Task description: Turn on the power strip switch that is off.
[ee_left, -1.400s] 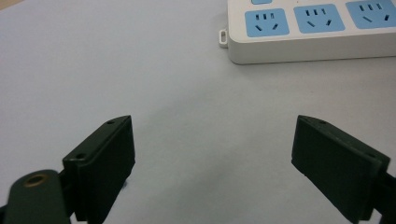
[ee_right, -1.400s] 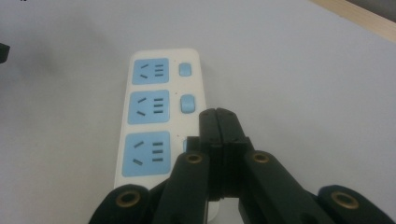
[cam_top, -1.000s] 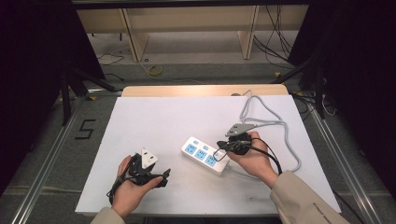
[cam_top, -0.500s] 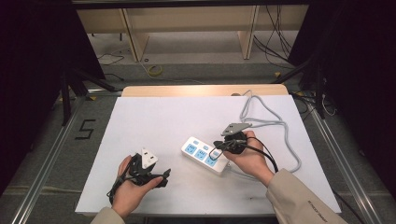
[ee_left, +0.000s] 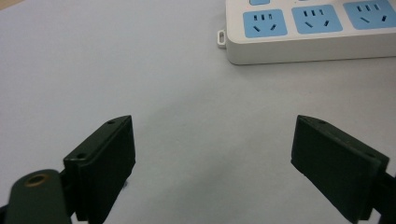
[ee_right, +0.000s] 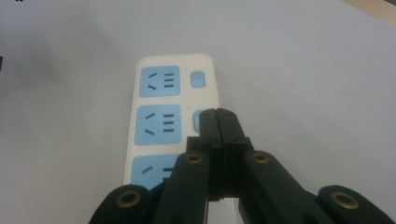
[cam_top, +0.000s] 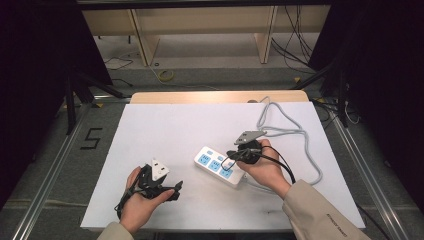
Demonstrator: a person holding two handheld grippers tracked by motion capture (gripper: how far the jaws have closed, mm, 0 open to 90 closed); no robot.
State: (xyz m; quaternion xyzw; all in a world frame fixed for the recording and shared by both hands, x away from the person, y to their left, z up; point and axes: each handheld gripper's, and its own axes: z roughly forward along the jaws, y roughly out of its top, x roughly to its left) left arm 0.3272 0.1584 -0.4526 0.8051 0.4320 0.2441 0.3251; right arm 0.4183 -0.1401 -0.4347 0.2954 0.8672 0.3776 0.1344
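1. White power strip (cam_top: 219, 166) with three blue sockets, lying flat and slanted on the white tabletop (cam_top: 165, 130), right of centre, toward the near edge.
2. Grey cable (cam_top: 287, 131) running from the strip's near-right end, looping away across the right side of the tabletop.
3. Right claw (cam_top: 231, 159) over the strip's near half; in the right gripper view, right claw (ee_right: 218, 114) pressed together, nothing pinched, tips poised at the second small blue switch (ee_right: 198, 119); contact impossible to confirm.
4. Another switch (ee_right: 198, 79) free beside the far socket.
5. Left claw (cam_top: 175, 189) resting low at the near left, well apart from the strip; in the left gripper view, jaws spread wide and empty, strip end (ee_left: 261, 32) beyond them.
6. Probable step: pressing a rocker switch with closed tips.
7. Handling, as judged: stiff plastic shell, light, smooth, likely to skid on the bare tabletop under a sideways push; not fragile.
8. Best hold: across the long side walls, away from sockets and switches; a straight downward press avoids sliding.
9. Cable soft, springy, apt to tug the strip if dragged.
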